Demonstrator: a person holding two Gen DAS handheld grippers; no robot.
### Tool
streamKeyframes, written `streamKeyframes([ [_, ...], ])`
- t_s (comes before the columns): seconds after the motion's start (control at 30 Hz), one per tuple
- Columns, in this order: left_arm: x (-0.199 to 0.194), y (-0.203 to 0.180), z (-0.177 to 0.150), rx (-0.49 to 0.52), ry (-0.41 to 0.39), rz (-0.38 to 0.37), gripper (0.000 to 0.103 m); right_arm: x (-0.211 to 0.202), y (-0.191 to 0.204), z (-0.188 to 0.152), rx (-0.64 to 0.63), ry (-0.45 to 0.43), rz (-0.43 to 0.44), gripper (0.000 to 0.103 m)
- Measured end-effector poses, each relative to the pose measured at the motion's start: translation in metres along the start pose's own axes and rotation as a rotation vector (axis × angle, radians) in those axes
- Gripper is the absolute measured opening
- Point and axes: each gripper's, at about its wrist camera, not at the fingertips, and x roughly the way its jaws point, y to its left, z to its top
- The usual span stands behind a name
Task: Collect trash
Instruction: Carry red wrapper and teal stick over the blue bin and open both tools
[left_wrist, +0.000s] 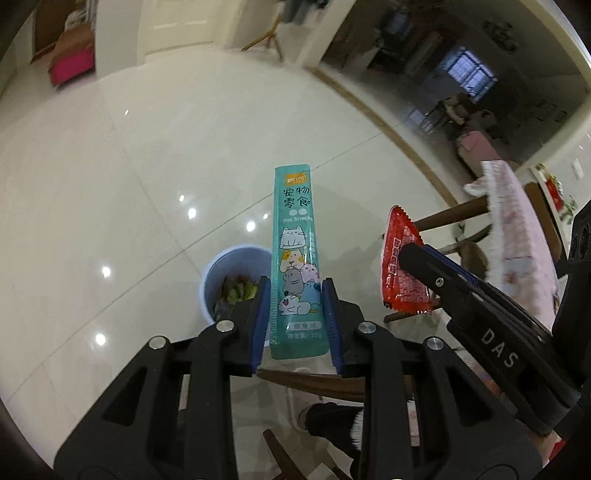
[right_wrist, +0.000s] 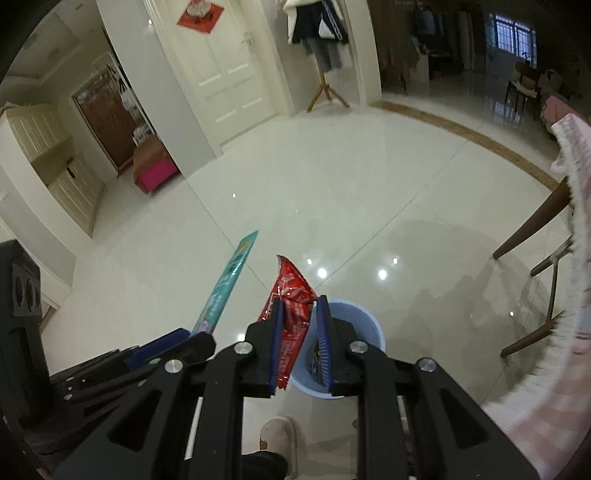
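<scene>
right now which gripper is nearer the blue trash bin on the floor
Right, as far as the views show. The right gripper, holding the red wrapper, hangs right over the blue bin. The left gripper, holding the teal pet snack sachet, has the bin off to its left.

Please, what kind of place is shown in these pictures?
Most likely a home, perhaps a hallway or dining area: glossy tiled floor, white panelled door, a coat stand with clothes, and a small blue bin.

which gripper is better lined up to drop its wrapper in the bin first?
Right, probably. The right gripper holds the red wrapper directly over the blue bin. The left gripper, holding the teal pet snack pouch, has the bin offset to its left.
</scene>
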Motion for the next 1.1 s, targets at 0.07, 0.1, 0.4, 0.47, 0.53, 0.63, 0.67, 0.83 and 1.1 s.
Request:
streamKeyframes([
  [0.07,0.016,0.005,0.000,-0.013,0.022,0.008,0.028,0.017,0.002,0.000,0.000,0.020,-0.006,0.018],
  [0.1,0.024,0.008,0.000,-0.018,0.035,0.012,0.028,0.026,0.003,0.000,0.004,0.026,-0.005,0.019],
  [0.4,0.064,0.014,0.000,-0.022,0.094,0.026,0.028,0.070,-0.002,0.003,0.022,0.076,-0.020,0.042],
  [0.47,0.067,0.017,0.000,-0.026,0.104,0.026,0.028,0.070,-0.005,-0.001,0.025,0.075,-0.036,0.044],
  [0.53,0.071,0.018,-0.001,-0.024,0.116,0.028,0.028,0.071,-0.007,-0.004,0.028,0.069,-0.060,0.049],
  [0.63,0.079,0.016,-0.002,-0.021,0.133,0.028,0.028,0.069,-0.012,-0.009,0.029,0.059,-0.091,0.051],
  [0.67,0.082,0.015,-0.003,-0.020,0.140,0.029,0.028,0.069,-0.014,-0.011,0.028,0.056,-0.097,0.052],
  [0.83,0.092,0.010,-0.003,-0.014,0.162,0.035,0.028,0.063,-0.028,-0.018,0.056,0.060,-0.094,0.055],
  [1.1,0.096,0.003,0.004,-0.005,0.157,0.035,0.028,0.048,-0.039,-0.018,0.089,0.027,-0.087,0.056],
])
